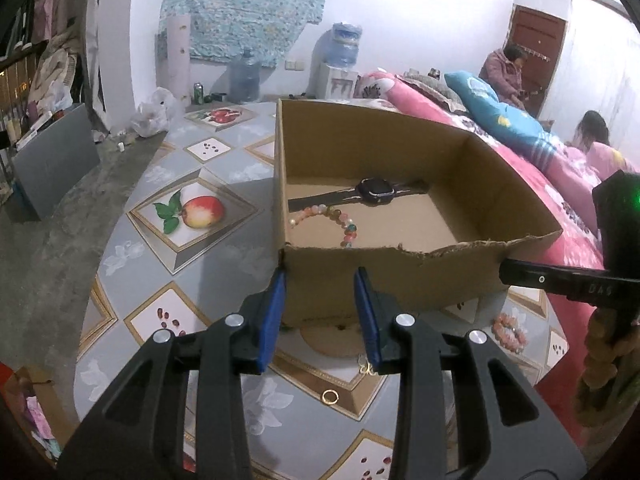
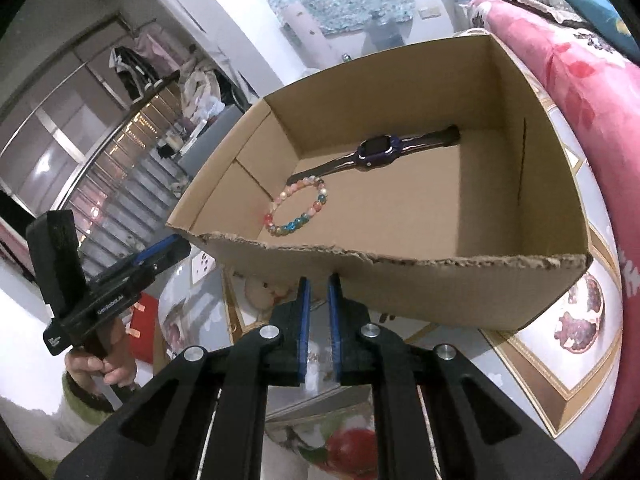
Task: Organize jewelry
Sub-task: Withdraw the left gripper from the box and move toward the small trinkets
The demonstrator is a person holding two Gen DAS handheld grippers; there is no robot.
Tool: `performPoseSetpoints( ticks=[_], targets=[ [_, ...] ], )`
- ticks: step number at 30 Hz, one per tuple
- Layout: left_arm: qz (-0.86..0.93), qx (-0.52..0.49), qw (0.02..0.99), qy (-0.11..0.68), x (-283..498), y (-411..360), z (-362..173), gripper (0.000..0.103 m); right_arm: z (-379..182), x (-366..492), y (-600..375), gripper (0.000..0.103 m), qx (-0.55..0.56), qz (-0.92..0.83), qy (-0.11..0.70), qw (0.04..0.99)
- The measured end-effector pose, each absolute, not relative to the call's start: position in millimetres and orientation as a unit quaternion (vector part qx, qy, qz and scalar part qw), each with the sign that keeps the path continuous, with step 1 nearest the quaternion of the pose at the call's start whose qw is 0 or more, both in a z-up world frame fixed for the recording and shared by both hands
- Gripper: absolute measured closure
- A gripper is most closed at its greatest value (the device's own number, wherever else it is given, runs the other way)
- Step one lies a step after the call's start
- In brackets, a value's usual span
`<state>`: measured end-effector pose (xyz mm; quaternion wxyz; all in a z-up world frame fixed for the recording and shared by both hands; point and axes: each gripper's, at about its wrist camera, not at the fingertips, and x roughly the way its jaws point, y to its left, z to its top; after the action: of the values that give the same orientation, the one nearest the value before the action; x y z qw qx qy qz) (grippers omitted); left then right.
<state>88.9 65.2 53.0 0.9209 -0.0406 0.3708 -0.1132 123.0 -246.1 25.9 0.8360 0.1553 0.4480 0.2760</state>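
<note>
An open cardboard box [image 1: 400, 276] stands on the patterned table. Inside it lie a dark watch [image 1: 374, 191] [image 2: 376, 153] and a multicoloured bead bracelet [image 1: 340, 220] [image 2: 298, 206]. My left gripper [image 1: 320, 280] hangs just before the box's torn near wall, open, with nothing between its blue pads. My right gripper [image 2: 319, 282] is in front of the same wall, shut, and I see nothing held in it. On the table below the left gripper lie a gold ring [image 1: 330, 396] and a small gold piece [image 1: 366, 368]. A pink bead bracelet [image 1: 508, 332] lies to the right.
A pink quilt [image 1: 532, 184] and blue pillow border the table on the right, with two people seated beyond. Each gripper shows at the edge of the other's view, right gripper [image 1: 506, 274] and left gripper [image 2: 176, 246]. Water bottles and bags stand on the floor behind.
</note>
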Motion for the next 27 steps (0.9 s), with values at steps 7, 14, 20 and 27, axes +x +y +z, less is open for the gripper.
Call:
performPoseSetpoints(
  ticks=[7,14,20,27],
  targets=[
    [-0.155,-0.05,0.91,0.382,60,56,42,0.055,34,75,-256,0.083,0.084,0.283,0.422,0.857],
    [-0.162,0.038,0.879,0.446,23,7,-6,0.04,-1,24,-266,0.063,0.015,0.208,0.46,0.863],
    [-0.119,0.087,0.877,0.458,21,-9,-29,0.022,-25,22,-267,0.062,0.003,0.135,0.469,0.873],
    [-0.112,0.082,0.874,0.465,22,-6,-32,0.008,-29,20,-257,0.034,-0.027,0.123,0.457,0.88]
  ],
)
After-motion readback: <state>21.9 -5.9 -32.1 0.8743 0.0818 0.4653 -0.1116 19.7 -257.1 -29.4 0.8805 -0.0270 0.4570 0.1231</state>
